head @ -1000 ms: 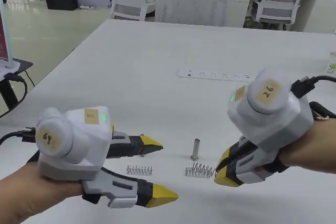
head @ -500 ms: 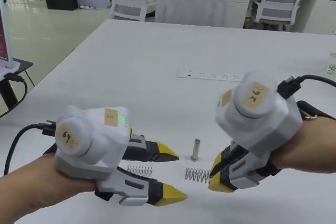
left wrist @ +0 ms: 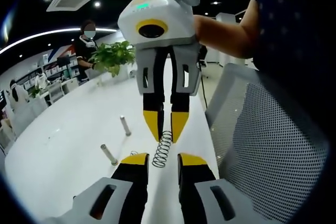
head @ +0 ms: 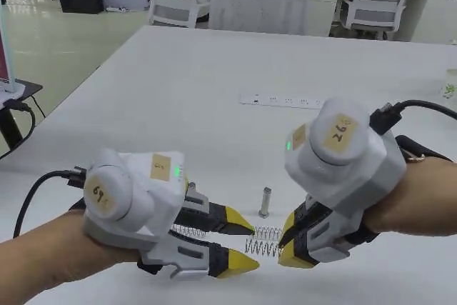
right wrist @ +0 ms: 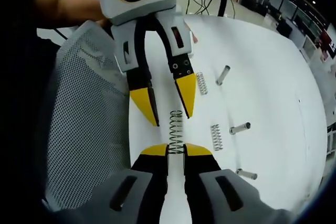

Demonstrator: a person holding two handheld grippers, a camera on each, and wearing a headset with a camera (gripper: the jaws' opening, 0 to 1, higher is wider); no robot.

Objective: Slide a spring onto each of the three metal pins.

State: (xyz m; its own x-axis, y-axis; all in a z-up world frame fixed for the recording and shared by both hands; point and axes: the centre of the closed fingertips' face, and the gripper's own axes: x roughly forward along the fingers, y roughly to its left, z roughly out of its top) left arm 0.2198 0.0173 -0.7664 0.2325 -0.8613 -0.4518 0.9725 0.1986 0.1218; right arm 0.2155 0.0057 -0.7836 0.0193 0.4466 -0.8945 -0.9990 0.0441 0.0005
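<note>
**Head view:** Your left gripper (head: 243, 246) sits low over the white table (head: 178, 91), with its yellow-tipped jaws parted to a moderate gap. Your right gripper (head: 289, 243) faces it with its jaws nipped onto one end of the held spring (head: 263, 239). The spring stretches between the two sets of tips. An upright pin (head: 265, 202) stands just behind it. A loose spring (head: 187, 231) lies partly hidden by your left gripper. A power strip (head: 282, 101) lies farther back.

**Left gripper view:** Your left gripper (left wrist: 164, 160) has its jaws apart, with the free end of the held spring (left wrist: 163, 148) between the tips. I cannot tell whether it touches them. Your right gripper (left wrist: 166, 124) pinches the far end. A near pin (left wrist: 108, 154) and a far pin (left wrist: 125, 125) stand to the left.

**Right gripper view:** Your right gripper (right wrist: 176, 150) is narrow, clamped on the held spring (right wrist: 176, 127). Your left gripper (right wrist: 168, 109) straddles its other end with open tips. The loose spring (right wrist: 201, 83) lies beside that gripper, and a third spring (right wrist: 216, 136) lies nearer you. Three metal pins (right wrist: 240, 128) are spread out to the right.
</note>
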